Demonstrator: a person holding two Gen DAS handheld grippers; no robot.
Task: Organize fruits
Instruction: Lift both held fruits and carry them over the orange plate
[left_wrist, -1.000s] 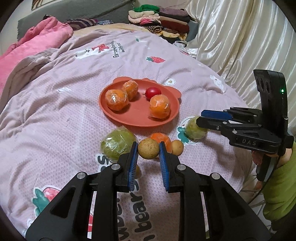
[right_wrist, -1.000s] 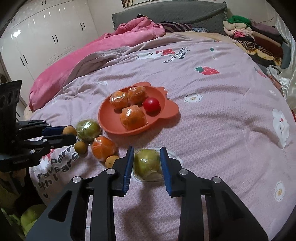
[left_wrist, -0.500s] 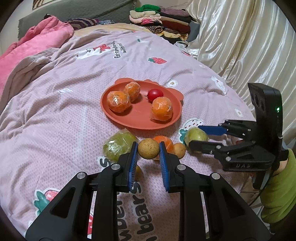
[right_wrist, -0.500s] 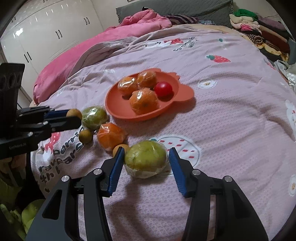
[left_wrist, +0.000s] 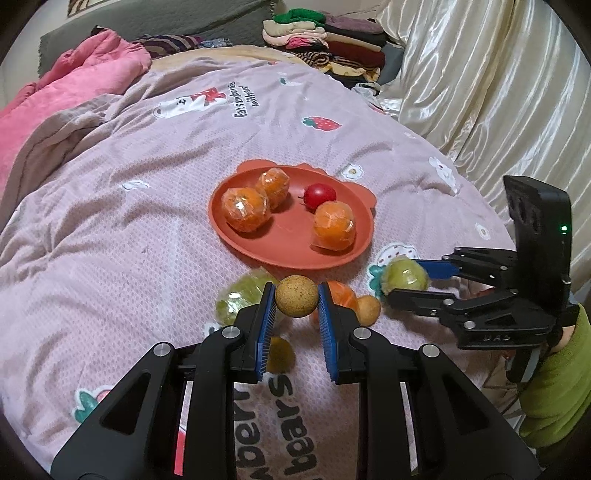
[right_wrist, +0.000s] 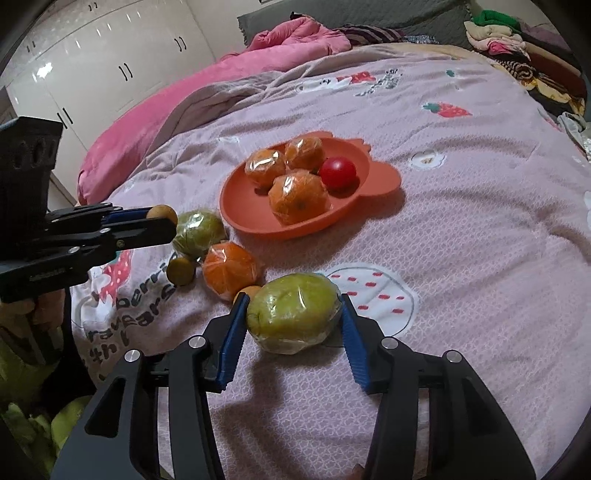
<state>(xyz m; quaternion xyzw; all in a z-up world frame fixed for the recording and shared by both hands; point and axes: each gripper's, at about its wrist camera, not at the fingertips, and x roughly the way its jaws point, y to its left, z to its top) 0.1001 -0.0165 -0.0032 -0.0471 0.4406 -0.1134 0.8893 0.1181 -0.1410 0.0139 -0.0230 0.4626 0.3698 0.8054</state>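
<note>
My left gripper (left_wrist: 296, 291) is shut on a small round brown fruit (left_wrist: 296, 302), held just above the bed in front of the orange plate (left_wrist: 258, 251). That plate carries three wrapped oranges and a red tomato (left_wrist: 320, 194). My right gripper (right_wrist: 293, 304) straddles a plastic-wrapped green fruit (right_wrist: 293, 312) lying on the pink bedspread; its jaws are closing and both blue pads touch the wrap. The right wrist view shows the left gripper (right_wrist: 162, 218) at the left with the brown fruit. In the left wrist view the right gripper (left_wrist: 402, 279) is at the right.
Loose on the bedspread between the grippers lie another wrapped green fruit (right_wrist: 199, 232), a wrapped orange (right_wrist: 229, 269) and small brown fruits (right_wrist: 180, 271). A pink quilt (right_wrist: 221, 81) is bunched at the back left, folded clothes (left_wrist: 325, 40) at the back, a cream curtain (left_wrist: 498, 92) on the right.
The right gripper spread its jaws, moved forward around the wrapped green fruit, and now its pads touch it. The left gripper kept its hold on the brown fruit and stayed put.
</note>
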